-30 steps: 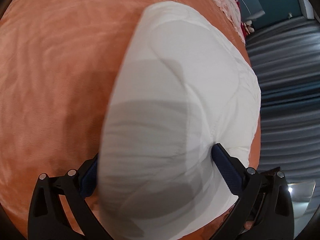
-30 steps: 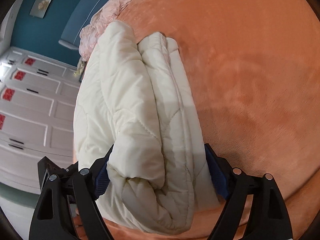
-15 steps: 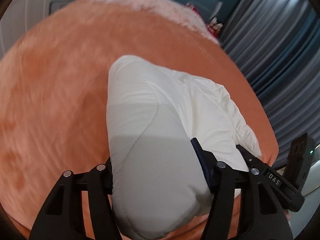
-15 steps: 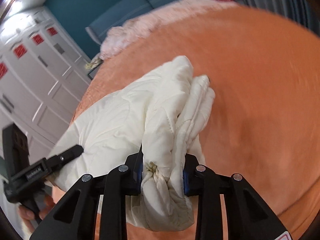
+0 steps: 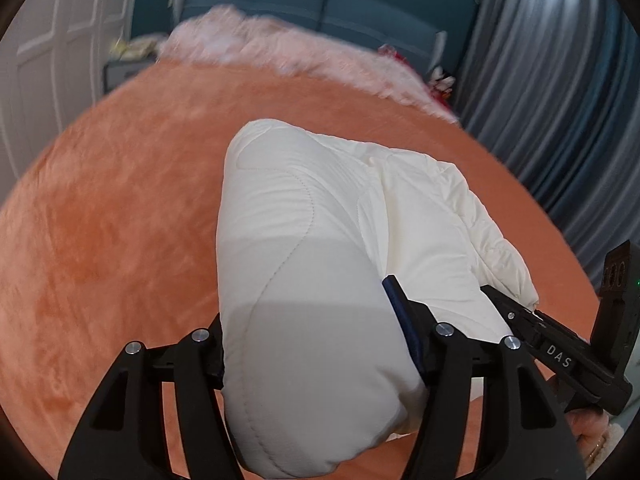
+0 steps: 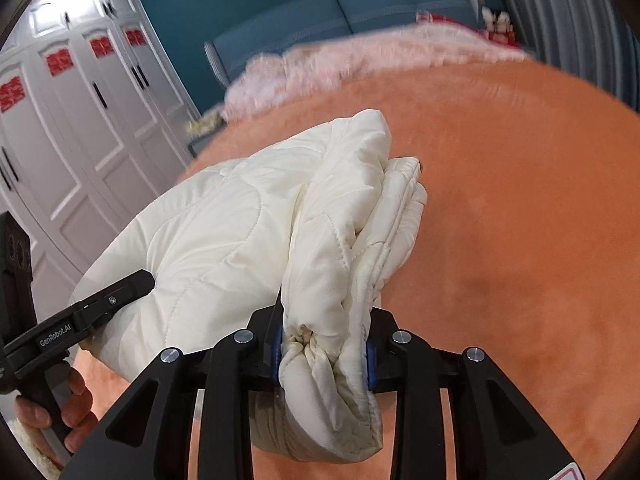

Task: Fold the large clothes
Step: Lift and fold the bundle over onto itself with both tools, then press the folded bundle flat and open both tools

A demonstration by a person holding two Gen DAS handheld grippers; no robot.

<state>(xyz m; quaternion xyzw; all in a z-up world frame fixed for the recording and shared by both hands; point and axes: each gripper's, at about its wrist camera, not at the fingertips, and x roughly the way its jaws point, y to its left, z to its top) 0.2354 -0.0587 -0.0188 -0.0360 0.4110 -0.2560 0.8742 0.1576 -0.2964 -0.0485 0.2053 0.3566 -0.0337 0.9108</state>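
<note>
Both grippers clamped and lifted since earlier frame. Left gripper (image 5: pixel 320 336) jaws opening slightly, pads pressing puffy white jacket (image 5: pixel 320 240); right gripper (image 6: pixel 324 350) pinching bunched end. Jacket raised off orange bedspread (image 6: pixel 520 240) near its front edge. Judgement: fold-over begun.

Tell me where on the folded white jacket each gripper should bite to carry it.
Grip the jacket at its near edge, coming from the near side of the bed: one end is a plump rounded fold, the other bunched layers that pinch narrow. The left gripper already clamps the fold, though its jaws are opening slightly; the right gripper is shut on the bunch.
</note>
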